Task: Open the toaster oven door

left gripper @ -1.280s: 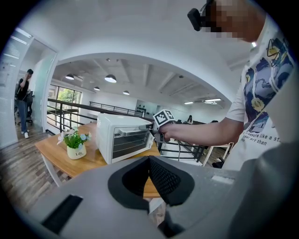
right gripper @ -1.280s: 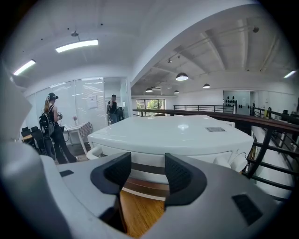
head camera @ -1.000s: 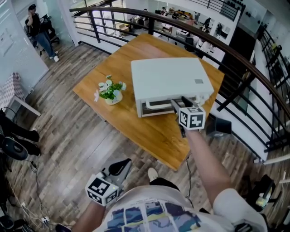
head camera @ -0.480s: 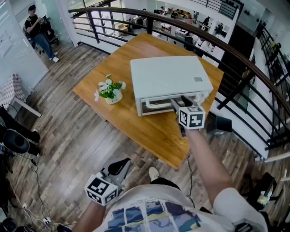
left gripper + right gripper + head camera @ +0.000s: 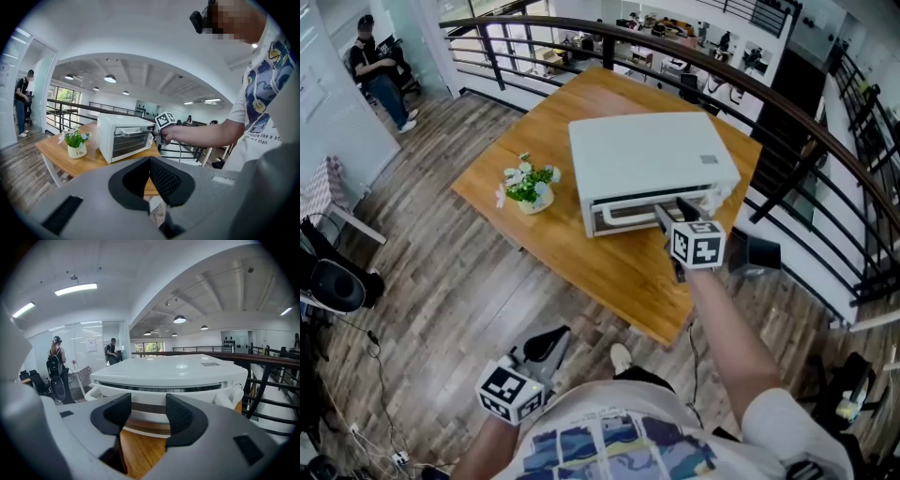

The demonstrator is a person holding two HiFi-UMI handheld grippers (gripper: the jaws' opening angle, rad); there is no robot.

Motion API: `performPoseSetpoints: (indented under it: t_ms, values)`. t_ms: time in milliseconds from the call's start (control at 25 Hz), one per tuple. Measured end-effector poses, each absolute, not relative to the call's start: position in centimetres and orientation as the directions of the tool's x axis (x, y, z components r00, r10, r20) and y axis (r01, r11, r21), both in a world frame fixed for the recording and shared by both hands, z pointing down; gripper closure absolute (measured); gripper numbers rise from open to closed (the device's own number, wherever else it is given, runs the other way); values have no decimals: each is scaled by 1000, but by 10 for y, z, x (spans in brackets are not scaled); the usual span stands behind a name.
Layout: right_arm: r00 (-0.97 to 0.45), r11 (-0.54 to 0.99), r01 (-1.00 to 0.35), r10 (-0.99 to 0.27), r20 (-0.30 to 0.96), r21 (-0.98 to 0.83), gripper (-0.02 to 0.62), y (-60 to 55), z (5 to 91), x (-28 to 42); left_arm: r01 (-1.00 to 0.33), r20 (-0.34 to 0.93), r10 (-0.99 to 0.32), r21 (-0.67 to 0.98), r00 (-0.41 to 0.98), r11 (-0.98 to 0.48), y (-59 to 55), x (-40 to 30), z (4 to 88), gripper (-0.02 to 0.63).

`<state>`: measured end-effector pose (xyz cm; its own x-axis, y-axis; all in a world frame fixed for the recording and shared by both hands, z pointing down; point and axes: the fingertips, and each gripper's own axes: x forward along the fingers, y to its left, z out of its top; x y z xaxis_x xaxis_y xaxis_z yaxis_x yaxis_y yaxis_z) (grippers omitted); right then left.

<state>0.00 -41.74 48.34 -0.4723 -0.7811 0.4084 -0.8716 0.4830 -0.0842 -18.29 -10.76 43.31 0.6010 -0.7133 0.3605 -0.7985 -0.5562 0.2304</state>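
Big picture first: the wooden desk (image 5: 609,272) carries the white toaster oven (image 5: 647,159) near its middle, front facing the person. That's the first worry. The oven sits loose on smooth wood, and a pull on the front could drag the whole box toward the near edge instead of swinging anything open.

Next, the door (image 5: 623,218). It looks cracked at the top, a dark slit showing in the right gripper view, though I can't be sure that isn't a vent. If it is free, it could drop fast and bang down on its hinges once it passes the balance point.

Now the handle (image 5: 159,391), a pale bar across the door's top. The right tongs (image 5: 668,204) are up against it with the jaws spread apart and nothing pinched between them, so I'd call this a hook, not a grip. A pull at the wrong angle and they slide off.

The flower pot (image 5: 530,192) stands just beside the oven's left wall. A sideways skid could tip it.

The left tongs (image 5: 551,339) hang low by the person's body, pads pressed together and empty, well away from the desk, so nothing braces the oven.
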Motion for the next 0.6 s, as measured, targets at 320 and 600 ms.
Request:
performPoseSetpoints:
  t_ms: [320, 600]
  values:
    - [-466, 477, -875, -788, 402, -82, 364, -412, 485, 1, -794, 353, -712, 228, 607, -564, -103, -185, 433, 603]
    - [-455, 466, -882, -796, 400, -75, 364, -405, 487, 5, -792, 358, -708, 229, 609, -566, -102, -187, 432, 603]
